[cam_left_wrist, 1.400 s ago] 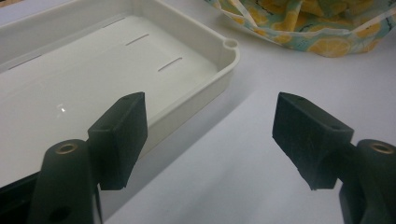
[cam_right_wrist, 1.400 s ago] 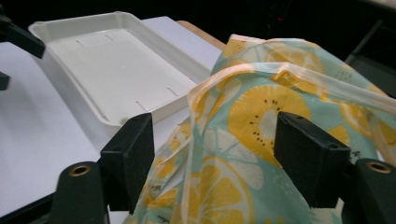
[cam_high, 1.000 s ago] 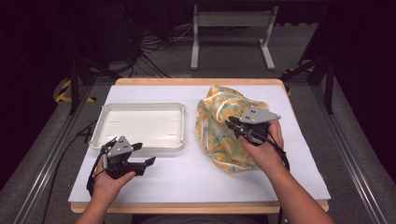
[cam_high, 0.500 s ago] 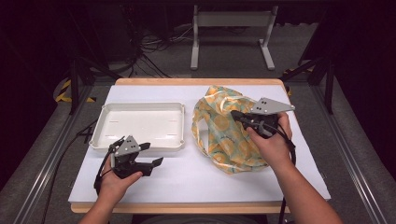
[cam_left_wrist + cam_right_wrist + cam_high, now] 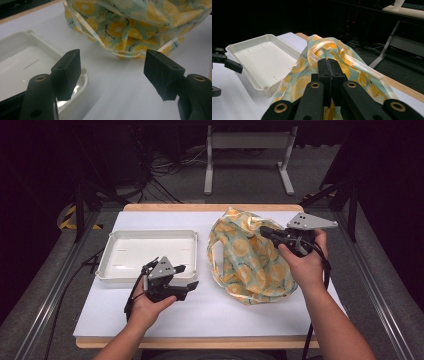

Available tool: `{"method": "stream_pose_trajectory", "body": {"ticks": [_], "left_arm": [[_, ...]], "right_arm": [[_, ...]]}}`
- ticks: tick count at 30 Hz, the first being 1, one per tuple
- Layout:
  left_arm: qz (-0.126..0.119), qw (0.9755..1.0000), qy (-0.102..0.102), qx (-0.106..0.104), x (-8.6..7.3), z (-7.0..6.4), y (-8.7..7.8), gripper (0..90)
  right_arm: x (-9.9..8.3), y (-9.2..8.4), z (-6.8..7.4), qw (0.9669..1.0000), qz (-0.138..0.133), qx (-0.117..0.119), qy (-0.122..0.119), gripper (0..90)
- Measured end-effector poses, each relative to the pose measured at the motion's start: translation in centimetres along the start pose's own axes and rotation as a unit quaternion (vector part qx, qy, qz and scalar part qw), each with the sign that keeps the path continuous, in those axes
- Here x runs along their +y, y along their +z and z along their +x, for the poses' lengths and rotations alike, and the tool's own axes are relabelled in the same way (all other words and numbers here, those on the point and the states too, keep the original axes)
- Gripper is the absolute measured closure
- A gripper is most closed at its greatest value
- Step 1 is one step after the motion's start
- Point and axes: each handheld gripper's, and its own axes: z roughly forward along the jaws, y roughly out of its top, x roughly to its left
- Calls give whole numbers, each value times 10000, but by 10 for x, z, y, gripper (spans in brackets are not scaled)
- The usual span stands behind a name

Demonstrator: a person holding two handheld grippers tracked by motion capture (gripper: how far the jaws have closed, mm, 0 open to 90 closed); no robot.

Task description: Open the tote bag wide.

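Observation:
A cloth bag [image 5: 245,260] printed with yellow lemons lies on the right half of the white table cover. My right gripper [image 5: 263,231] is shut on fabric near the bag's top and holds that part lifted; in the right gripper view the jaws [image 5: 328,62] meet just before a pale handle strap. My left gripper [image 5: 186,277] hovers low between the tray and the bag. Its jaws [image 5: 113,72] have just been closing a little but stand wide apart with nothing between them, pointing at the bag [image 5: 130,22].
An empty white tray [image 5: 150,233] sits on the left half of the table, its corner just under my left gripper's jaw [image 5: 22,57]. Bare white cover lies along the front edge. A metal stand and cables are on the floor beyond the table.
My left gripper has moved right, toward the bag, and risen slightly. My right gripper has lifted and drawn right and back, pulling the bag's top up with it.

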Motion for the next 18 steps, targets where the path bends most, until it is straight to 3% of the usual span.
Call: {"method": "stream_pose_trajectory", "body": {"ticks": [3, 5, 14, 18], "left_arm": [[-163, 9999, -21, -19, 10, -6, 6, 313], [-147, 9999, -49, -58, 16, -8, 11, 321], [-226, 9969, -399, -637, 35, -11, 44, 346], [-196, 9958, -389, -806, 46, -20, 66, 345]], "right_arm": [[-1, -2, -2, 10000, -21, -56, -19, 900], [-1, -4, -4, 10000, -52, -82, 4, 900], [-5, -6, -13, 9992, -312, -134, 216, 900], [-7, -7, -15, 9987, -401, -125, 283, 900]]}}
